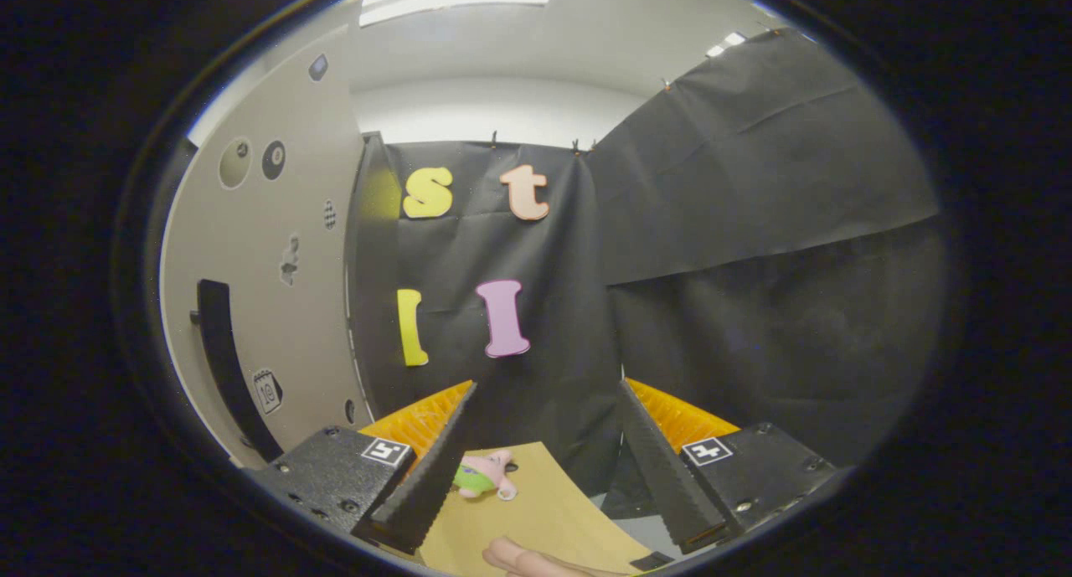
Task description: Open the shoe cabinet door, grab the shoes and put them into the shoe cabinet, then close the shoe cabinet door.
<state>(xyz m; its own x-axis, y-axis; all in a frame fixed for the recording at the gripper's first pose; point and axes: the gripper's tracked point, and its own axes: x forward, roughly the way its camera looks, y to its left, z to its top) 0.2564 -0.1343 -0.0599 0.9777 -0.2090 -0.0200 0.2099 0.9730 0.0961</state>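
Note:
My gripper [547, 384] is open, its two black ribbed fingers [435, 468] spread wide with nothing between them. They point at the black cloth wall just ahead. Left of the fingers stands the beige shoe cabinet door [268, 267], seen at an angle, with several stickers on it. A long black vertical handle [222, 351] runs down its left part, a little beyond my left finger. Whether the door is open or closed I cannot tell.
Below the fingers lies a tan board [544, 510]. A small pink and green plush toy [486, 475] lies on it beside my left finger. A person's fingertips [523, 558] rest on the board's near edge. Black cloth covers the wall ahead and to the right.

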